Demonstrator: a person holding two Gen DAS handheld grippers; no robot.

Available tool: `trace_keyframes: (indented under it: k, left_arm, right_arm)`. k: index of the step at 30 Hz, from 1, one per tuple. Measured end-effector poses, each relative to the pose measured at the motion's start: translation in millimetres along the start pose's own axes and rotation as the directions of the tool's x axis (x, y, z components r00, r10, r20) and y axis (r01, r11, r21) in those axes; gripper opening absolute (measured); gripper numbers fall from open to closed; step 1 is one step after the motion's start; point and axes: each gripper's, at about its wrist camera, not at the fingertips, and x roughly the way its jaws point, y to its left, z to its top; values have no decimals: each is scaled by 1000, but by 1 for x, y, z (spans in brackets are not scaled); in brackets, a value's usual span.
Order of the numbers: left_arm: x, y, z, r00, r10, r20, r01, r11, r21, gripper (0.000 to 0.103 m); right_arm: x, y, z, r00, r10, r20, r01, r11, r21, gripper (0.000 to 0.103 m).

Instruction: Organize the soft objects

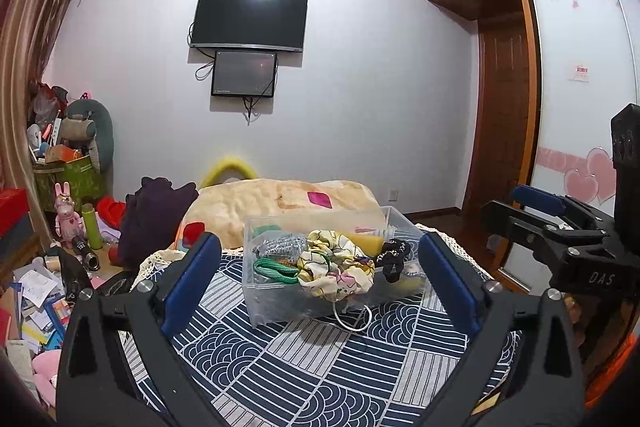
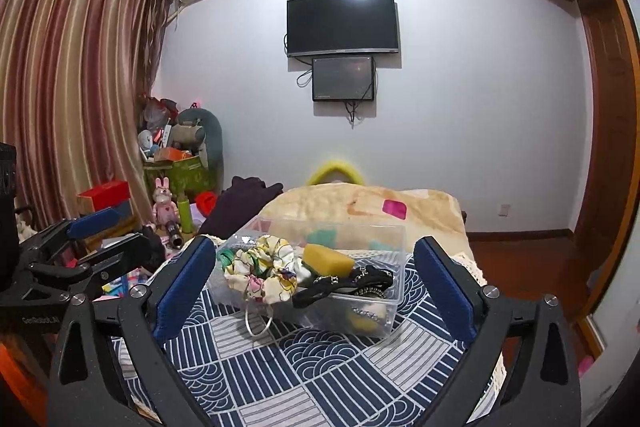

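A clear plastic box [image 1: 264,307] [image 2: 384,319] stands on the blue-and-white patterned cloth [image 1: 304,371] [image 2: 320,367]. It holds a cream floral scrunchie [image 1: 340,267] [image 2: 264,275], a green cord [image 1: 276,271], a yellow sponge [image 1: 366,241] [image 2: 326,259], a black beaded band [image 1: 394,255] [image 2: 352,283] and a silvery piece [image 1: 280,245]. A white loop [image 1: 352,319] [image 2: 258,323] hangs over the front wall. My left gripper [image 1: 320,275] is open and empty, in front of the box. My right gripper [image 2: 316,283] is open and empty, likewise.
A beige blanket [image 1: 288,203] [image 2: 360,205] lies behind the box. A dark purple garment [image 1: 152,219] sits to its left. Clutter, toys and a green bin [image 1: 68,179] fill the floor at left. A wardrobe [image 1: 580,67] stands at right.
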Motion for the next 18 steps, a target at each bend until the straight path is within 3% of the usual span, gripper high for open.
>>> trace_keyframes:
  k: [18]
  left_arm:
    - [-3,-4,1,1000,6,10,-6,1000,4,102]
  right_arm:
    - [-2,-1,1,1000,2,4,-2,1000,1,99]
